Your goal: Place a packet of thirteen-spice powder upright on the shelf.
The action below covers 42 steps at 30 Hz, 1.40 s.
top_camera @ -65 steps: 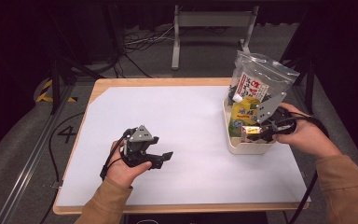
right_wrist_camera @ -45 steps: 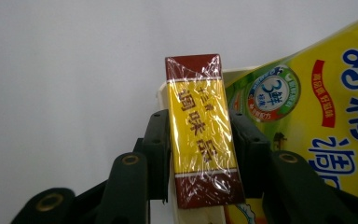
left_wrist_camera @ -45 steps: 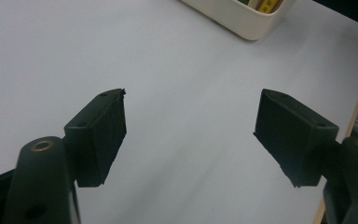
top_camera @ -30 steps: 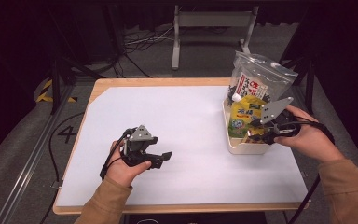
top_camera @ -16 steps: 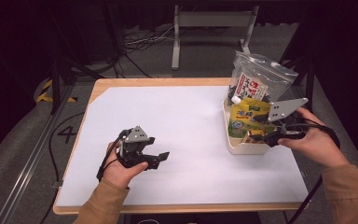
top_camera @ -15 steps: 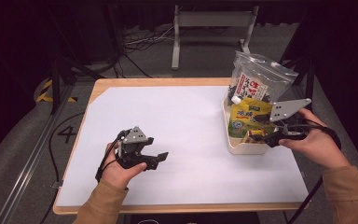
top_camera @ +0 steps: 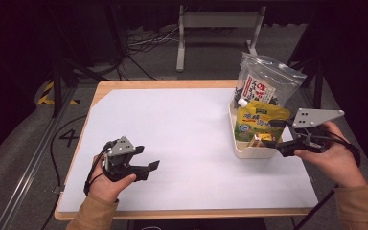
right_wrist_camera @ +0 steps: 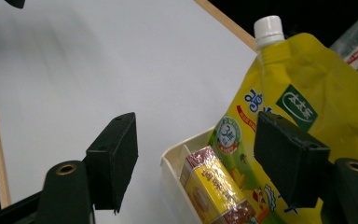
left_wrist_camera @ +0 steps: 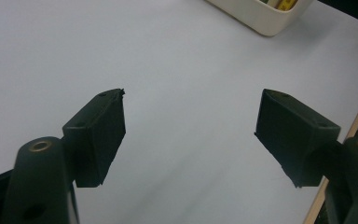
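Observation:
A white basket [top_camera: 255, 151] stands at the table's right side. In it a yellow spouted pouch [top_camera: 259, 120] stands upright, with a small yellow box [top_camera: 264, 139] in front of it. My right gripper [top_camera: 279, 137] is just right of the basket and points at it; its jaws have just been opening and now stand wide, pressing on nothing. The right gripper view looks past the gripper [right_wrist_camera: 198, 154] at the box [right_wrist_camera: 214, 186], pouch [right_wrist_camera: 307, 93] and basket rim [right_wrist_camera: 175, 156]. My left gripper [top_camera: 148, 169] hovers open and empty over the near left [left_wrist_camera: 191, 126].
A clear bag with a printed label [top_camera: 264, 86] leans at the basket's far side. The white table sheet [top_camera: 172, 124] lies on a wooden top with its edge close by my left hand. The basket's corner [left_wrist_camera: 265, 18] sits far ahead of the left jaws.
The right gripper has opened and drawn back to the right, away from the basket, leaving the small box inside. The left hand has drifted left and a little nearer to me.

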Tool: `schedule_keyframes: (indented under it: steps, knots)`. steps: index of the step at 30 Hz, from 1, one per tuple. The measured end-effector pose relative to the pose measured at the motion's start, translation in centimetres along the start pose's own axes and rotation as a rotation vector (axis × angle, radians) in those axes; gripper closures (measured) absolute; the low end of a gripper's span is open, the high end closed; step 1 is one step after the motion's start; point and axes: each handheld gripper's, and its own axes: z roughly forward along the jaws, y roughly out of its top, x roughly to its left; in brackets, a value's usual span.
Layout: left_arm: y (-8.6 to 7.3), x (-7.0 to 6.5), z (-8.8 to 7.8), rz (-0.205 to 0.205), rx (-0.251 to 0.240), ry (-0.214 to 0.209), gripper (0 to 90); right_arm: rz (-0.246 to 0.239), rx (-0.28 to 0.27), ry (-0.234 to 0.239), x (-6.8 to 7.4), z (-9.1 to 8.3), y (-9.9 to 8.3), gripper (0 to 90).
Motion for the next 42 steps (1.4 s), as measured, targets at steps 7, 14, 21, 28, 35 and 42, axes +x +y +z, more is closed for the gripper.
schedule_keyframes:
  steps: [7, 14, 21, 28, 35, 42]
  knots:
    - [-0.6, 0.6, -0.8, -0.012, -0.018, 0.002, 24.4, 0.061, -0.053, -0.028, 0.2, -0.7, -1.5, 30.8]
    - [-1.2, 0.9, -1.2, -0.014, -0.033, 0.014, 24.1, 0.155, -0.078, -0.082, 0.7, -1.2, -3.4, 30.0]
    - [-1.7, 1.4, -1.3, -0.025, -0.042, 0.010, 23.9, 0.179, -0.090, -0.085, 1.2, -0.6, -5.2, 30.0]
    - [-2.2, 1.9, -1.3, -0.044, -0.062, 0.012, 23.9, 0.203, -0.094, -0.088, 1.5, 0.3, -7.1, 28.5]
    - [-2.6, 2.2, -1.1, -0.043, -0.062, 0.006, 23.6, 0.211, -0.096, -0.070, 2.0, 1.7, -8.9, 27.7]
    - [-3.2, 2.7, -1.0, -0.035, -0.065, -0.024, 22.4, 0.215, -0.121, -0.072, 2.2, 2.1, -9.8, 26.5]
